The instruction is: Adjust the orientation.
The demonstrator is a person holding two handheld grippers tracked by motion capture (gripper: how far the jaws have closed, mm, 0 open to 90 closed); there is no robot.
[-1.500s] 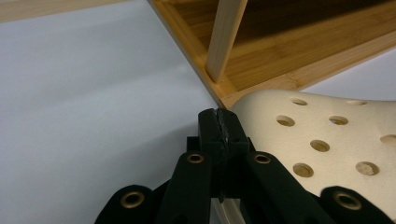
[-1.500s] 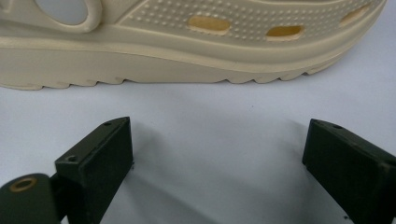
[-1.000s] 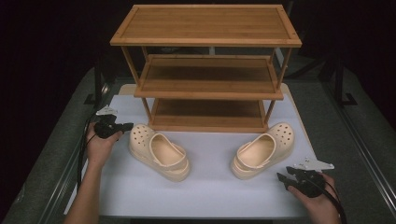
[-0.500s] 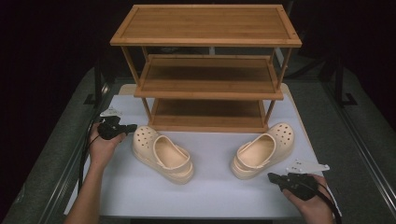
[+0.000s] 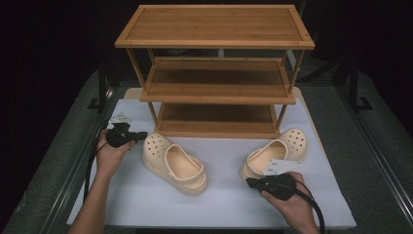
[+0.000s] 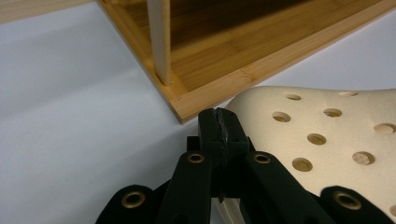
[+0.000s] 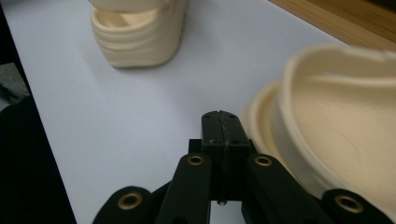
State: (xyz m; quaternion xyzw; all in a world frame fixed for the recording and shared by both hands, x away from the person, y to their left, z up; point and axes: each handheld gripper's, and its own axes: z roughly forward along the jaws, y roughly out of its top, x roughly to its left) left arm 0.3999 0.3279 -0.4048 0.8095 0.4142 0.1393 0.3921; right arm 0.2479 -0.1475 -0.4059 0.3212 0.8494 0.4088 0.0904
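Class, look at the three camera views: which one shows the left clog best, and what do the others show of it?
The high view: the left clog lies whole on the white mat, toe toward the left tongs. The left gripper view shows only its perforated toe, close beside the shut jaws. The right gripper view shows its heel end at the top, far off.

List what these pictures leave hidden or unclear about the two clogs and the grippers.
- Left clog: heel cut off by the left gripper view's edge.
- Right clog: blurred, too close, in the right gripper view.
- Right gripper: high view, jaw tips too small to tell whether they touch the clog.
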